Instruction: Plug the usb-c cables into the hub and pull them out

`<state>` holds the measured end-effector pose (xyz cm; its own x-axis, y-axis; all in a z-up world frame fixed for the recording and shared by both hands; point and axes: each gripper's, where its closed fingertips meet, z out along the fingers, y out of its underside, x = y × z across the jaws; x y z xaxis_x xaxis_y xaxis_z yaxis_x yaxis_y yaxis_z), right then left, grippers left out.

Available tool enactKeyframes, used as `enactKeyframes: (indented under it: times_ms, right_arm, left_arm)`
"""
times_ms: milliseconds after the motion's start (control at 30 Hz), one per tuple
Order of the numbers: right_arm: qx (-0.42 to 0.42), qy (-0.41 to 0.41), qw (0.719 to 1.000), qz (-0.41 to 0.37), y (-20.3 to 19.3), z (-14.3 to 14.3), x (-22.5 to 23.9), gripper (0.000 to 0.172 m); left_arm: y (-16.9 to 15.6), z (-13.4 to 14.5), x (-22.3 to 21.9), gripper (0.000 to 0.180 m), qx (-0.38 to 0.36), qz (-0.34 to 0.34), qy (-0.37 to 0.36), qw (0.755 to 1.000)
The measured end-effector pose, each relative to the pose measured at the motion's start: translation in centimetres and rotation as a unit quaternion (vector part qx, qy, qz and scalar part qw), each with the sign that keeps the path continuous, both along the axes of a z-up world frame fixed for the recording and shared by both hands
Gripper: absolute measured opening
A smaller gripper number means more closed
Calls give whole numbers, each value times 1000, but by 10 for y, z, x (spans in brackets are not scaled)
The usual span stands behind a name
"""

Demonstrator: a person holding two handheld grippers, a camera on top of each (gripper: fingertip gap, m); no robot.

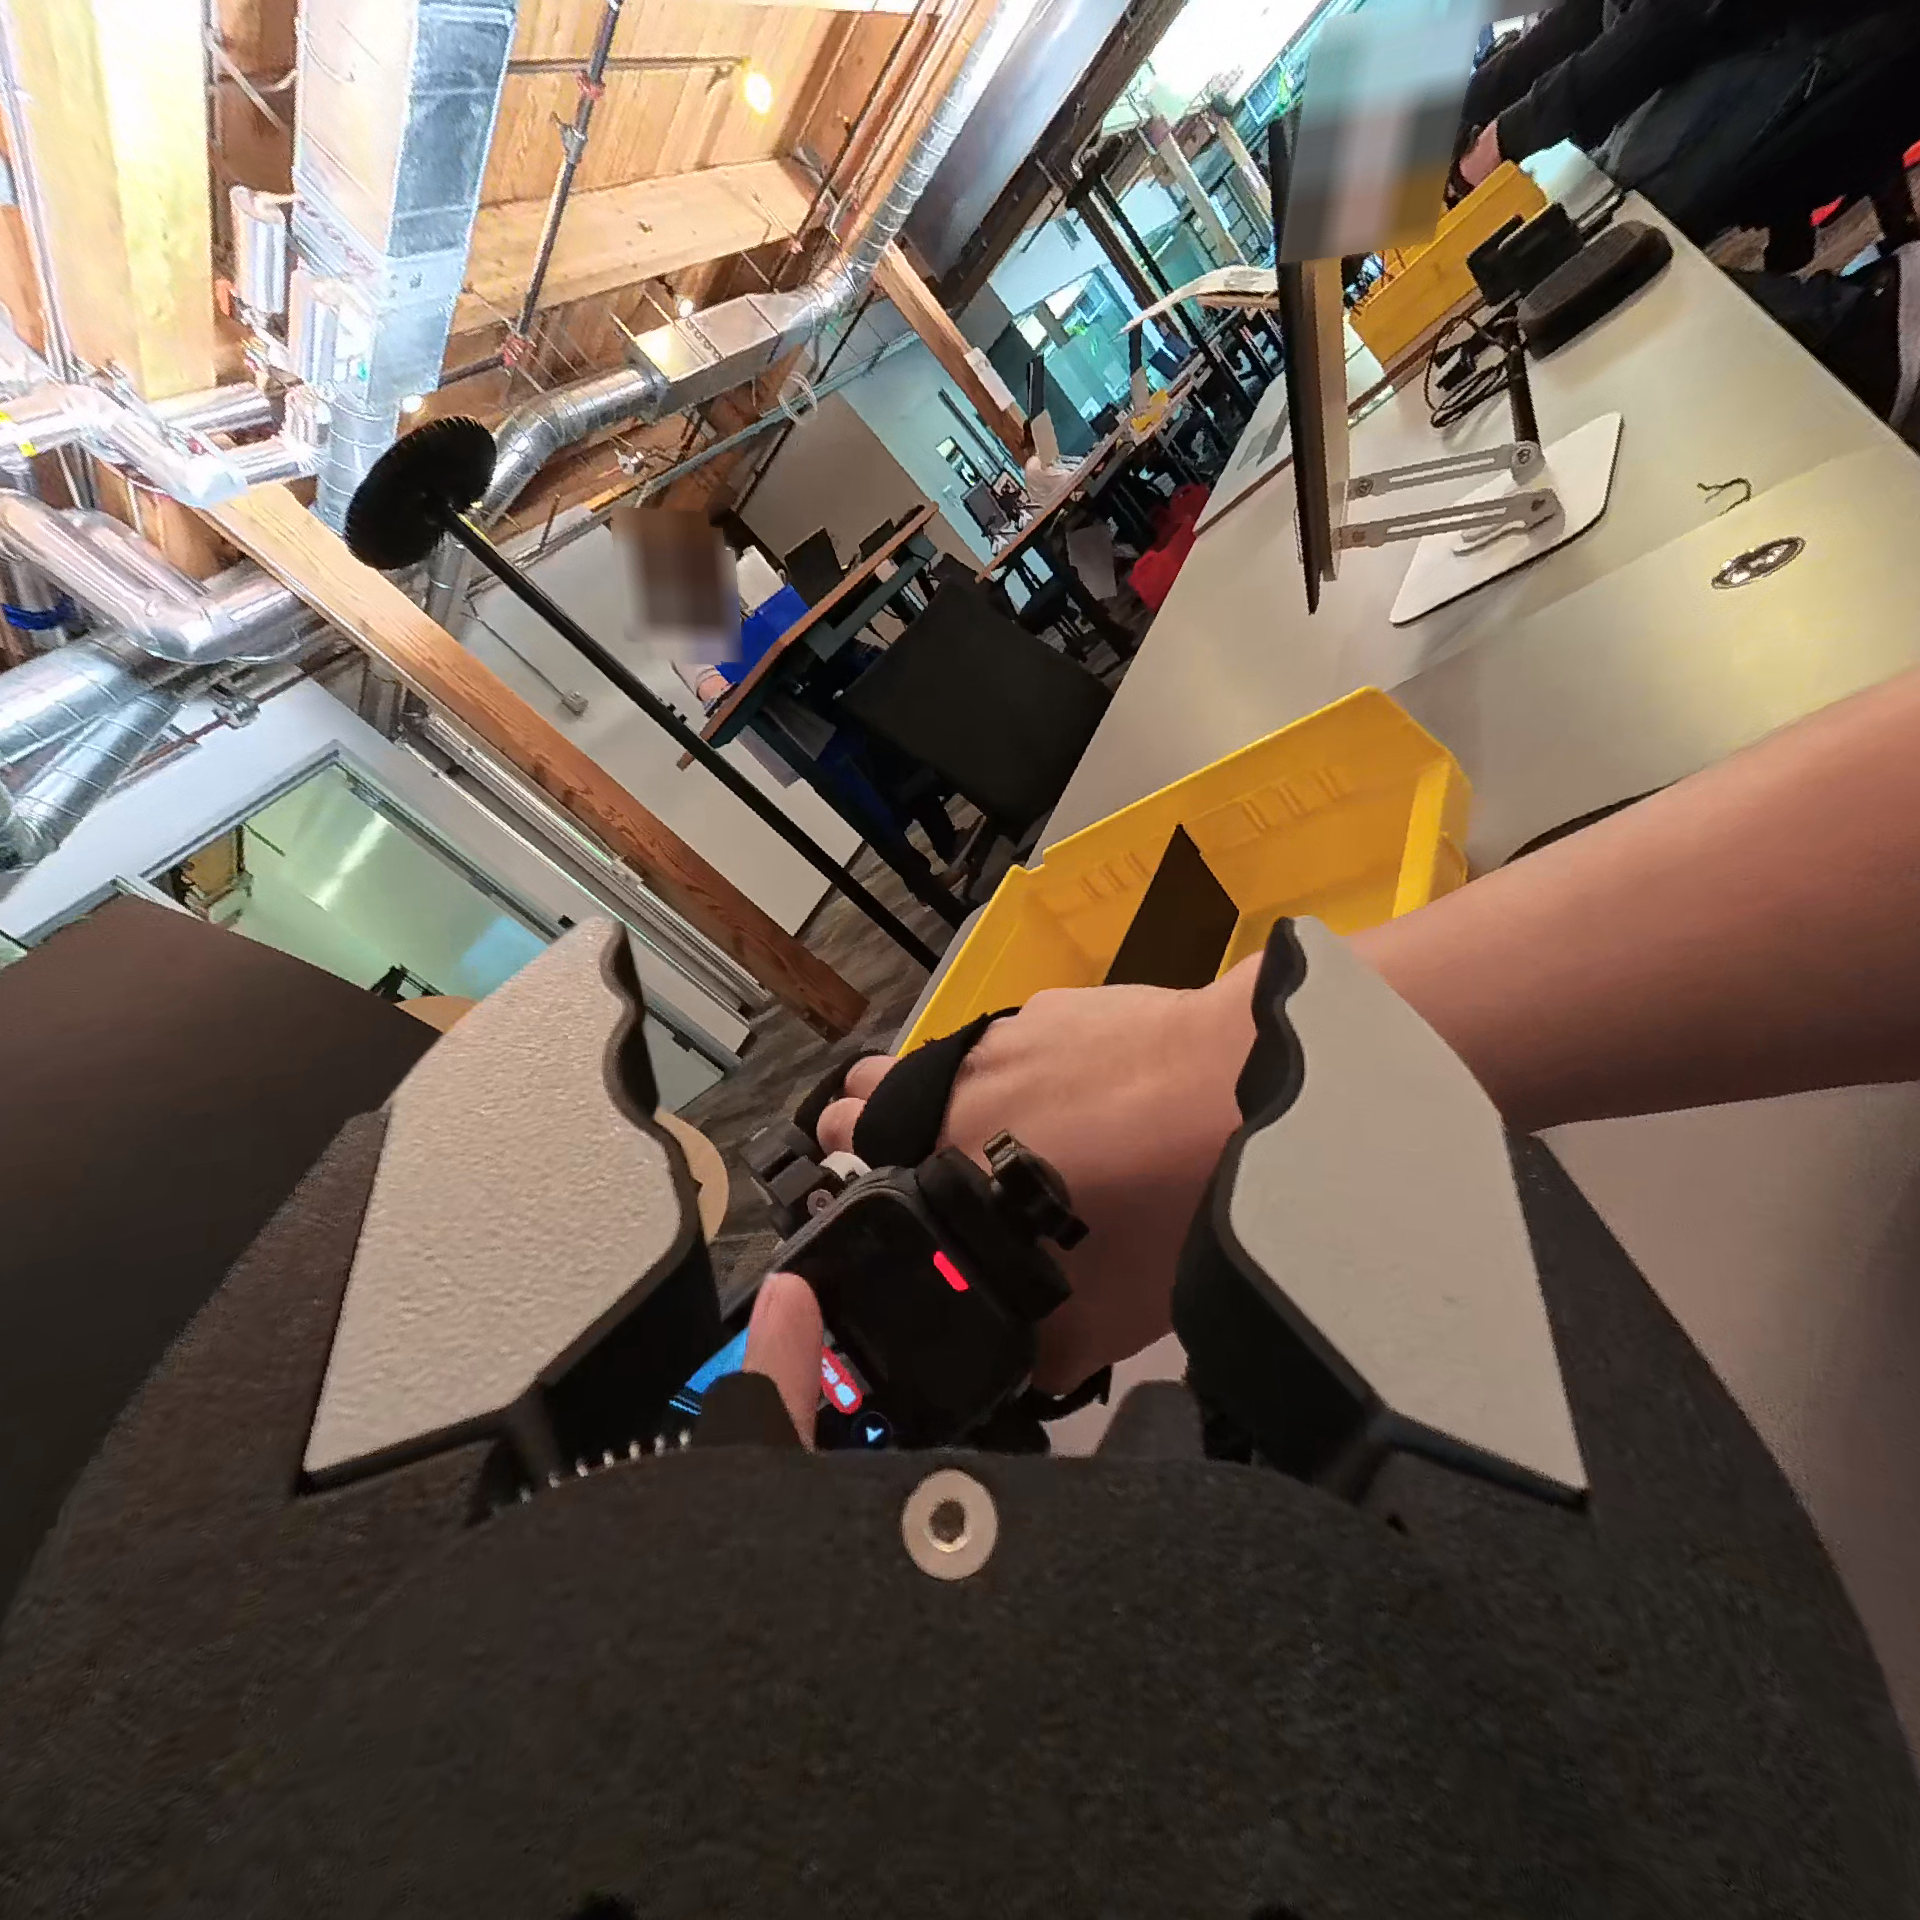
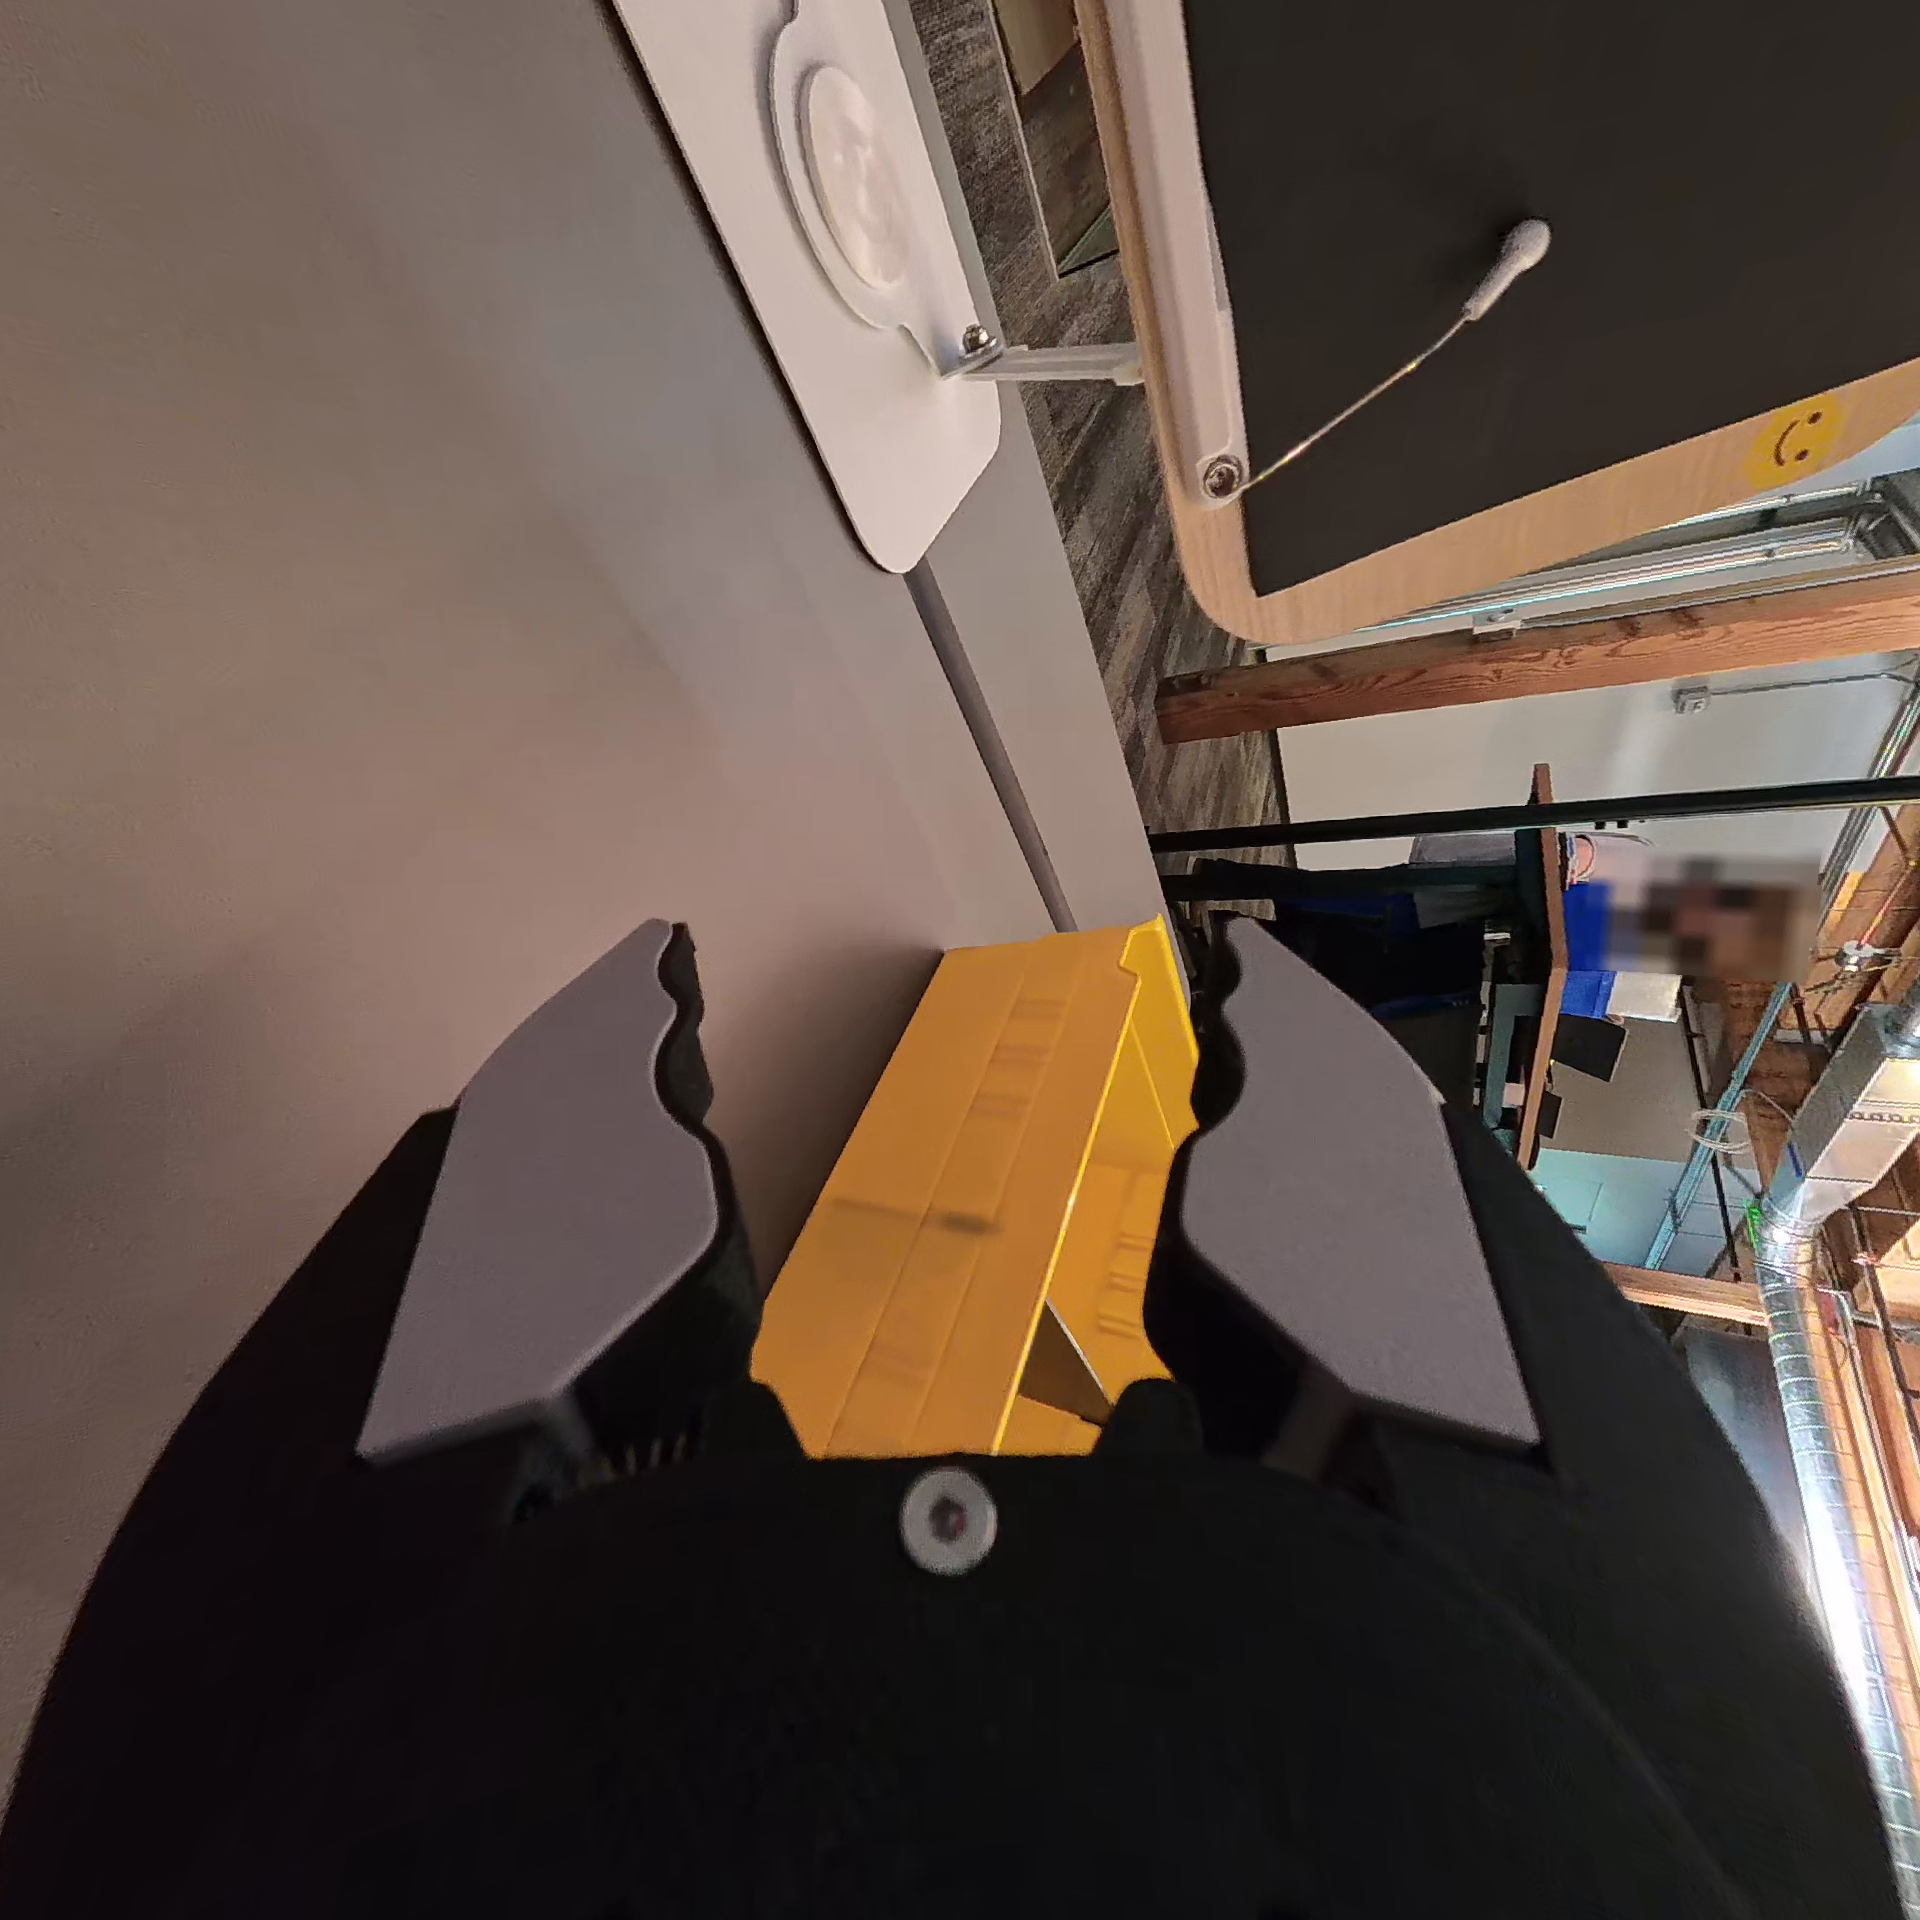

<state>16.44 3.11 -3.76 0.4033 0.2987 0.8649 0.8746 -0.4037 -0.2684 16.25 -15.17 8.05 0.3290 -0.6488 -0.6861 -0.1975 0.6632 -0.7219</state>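
Both tools are wide open with nothing gripped: left tool [image 1: 951, 1023], right tool [image 2: 951, 1023]. No hub or cables visible anywhere, just a yellow bin [image 2: 987, 1195] on the surface [image 2: 416, 623]. Risk: reaching blind, you'd bump the bin.

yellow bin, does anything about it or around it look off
The yellow bin sits upright on the white table, undamaged, nothing spilled. What stands out: no usb-c cables or hub show in either view, and both grippers, left and right, are open and hold nothing.

Both grippers: grey wavy-edged fingers [image 1: 499, 1195], black textured body, silver centre screw [image 1: 948, 1523].
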Motion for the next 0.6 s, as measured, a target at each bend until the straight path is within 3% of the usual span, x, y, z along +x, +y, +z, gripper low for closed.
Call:
enactKeyframes:
  times_ms: [200,400,533,600]
  right_arm:
    - [1,2,1000,10,1,1,-2,93]
    - [1,13,1000,15,3,4,1,93]
    - [-4,61,998,30,8,11,9,93]
    - [4,119,992,38,11,26,17,91]
  left_arm:
    - [-8,28,-14,112,5,-5,-34,999]
    - [5,47,-35,113,8,21,-45,999]
    - [39,84,-88,109,-23,93,-76,993]
    - [60,98,-132,106,-84,120,-93,985]
